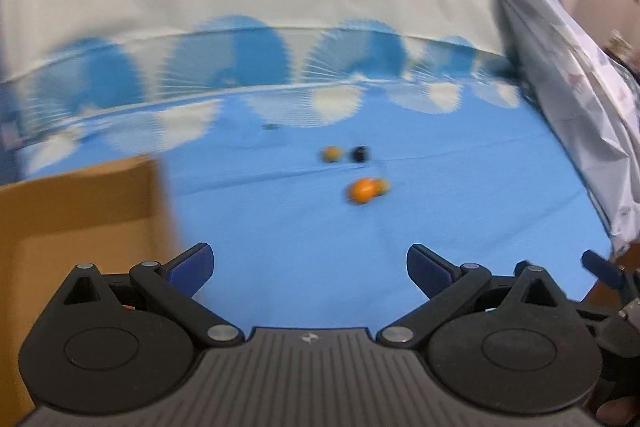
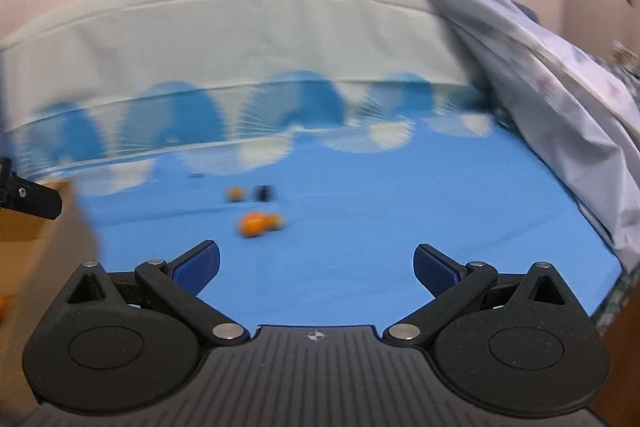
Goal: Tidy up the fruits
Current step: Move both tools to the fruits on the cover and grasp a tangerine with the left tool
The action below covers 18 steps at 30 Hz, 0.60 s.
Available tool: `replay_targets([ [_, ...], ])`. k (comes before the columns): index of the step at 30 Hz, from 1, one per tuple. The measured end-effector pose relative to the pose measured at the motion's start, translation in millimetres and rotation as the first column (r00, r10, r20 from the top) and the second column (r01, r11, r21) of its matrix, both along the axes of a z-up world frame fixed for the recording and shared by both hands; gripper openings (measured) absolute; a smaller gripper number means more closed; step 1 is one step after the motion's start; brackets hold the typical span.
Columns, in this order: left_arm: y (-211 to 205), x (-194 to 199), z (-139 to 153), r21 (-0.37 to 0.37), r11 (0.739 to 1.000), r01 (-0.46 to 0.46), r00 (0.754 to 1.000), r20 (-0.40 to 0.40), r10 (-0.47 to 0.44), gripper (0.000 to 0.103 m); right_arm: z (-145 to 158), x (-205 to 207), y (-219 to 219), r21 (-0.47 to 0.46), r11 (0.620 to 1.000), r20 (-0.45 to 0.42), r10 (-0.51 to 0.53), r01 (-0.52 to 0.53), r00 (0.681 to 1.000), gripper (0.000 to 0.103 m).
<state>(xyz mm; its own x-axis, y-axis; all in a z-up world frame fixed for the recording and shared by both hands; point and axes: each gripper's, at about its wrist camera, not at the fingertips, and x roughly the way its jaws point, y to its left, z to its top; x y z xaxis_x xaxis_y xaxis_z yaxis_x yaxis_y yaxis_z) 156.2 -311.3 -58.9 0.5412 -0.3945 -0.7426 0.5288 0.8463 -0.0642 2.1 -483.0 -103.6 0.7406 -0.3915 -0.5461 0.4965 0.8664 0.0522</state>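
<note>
I read left gripper (image 1: 310, 269) and right gripper (image 2: 316, 267) both spread wide, empty; orange (image 1: 362, 190) plus three small fruits loose on blue sheet (image 1: 460, 227), well ahead; cardboard box (image 1: 80, 227) at left; sorting largely outstanding.

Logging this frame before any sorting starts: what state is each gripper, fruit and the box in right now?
left gripper: open, empty, above the blue sheet.
right gripper: open, empty.
orange fruit: lying loose on the blue sheet, a smaller fruit touching its right side.
yellowish fruit: loose, beside the dark one.
dark fruit: loose on the sheet.
cardboard box: at left; contents not visible.
</note>
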Motion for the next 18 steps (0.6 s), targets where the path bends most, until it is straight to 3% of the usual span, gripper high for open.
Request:
replay_targets([
  [5,-100,69,-72,0.074,0.979,0.19,0.979,-0.085,-0.183,0.103,-45,45,-55,0.048,0.998,-0.048,-0.025,0.028,0.999,0.102],
  [11,-155,139,-144,0.114,0.968,0.222,0.961,-0.192,-0.198,0.101,-107,113,-89,0.021,0.997,-0.156,0.083,-0.081,0.984,0.102],
  [15,-168,164,-173,0.161,0.958,0.238,0.954,-0.223,-0.2,0.086,-131,141,-101,0.039,0.994,-0.157,0.111,-0.106,0.981,0.102],
  [18,-173,171,-178,0.155,0.95,0.272,0.948,-0.211,-0.237,0.077,-140,162,-98,0.011,0.984,-0.143,0.175,-0.176,0.974,0.102],
])
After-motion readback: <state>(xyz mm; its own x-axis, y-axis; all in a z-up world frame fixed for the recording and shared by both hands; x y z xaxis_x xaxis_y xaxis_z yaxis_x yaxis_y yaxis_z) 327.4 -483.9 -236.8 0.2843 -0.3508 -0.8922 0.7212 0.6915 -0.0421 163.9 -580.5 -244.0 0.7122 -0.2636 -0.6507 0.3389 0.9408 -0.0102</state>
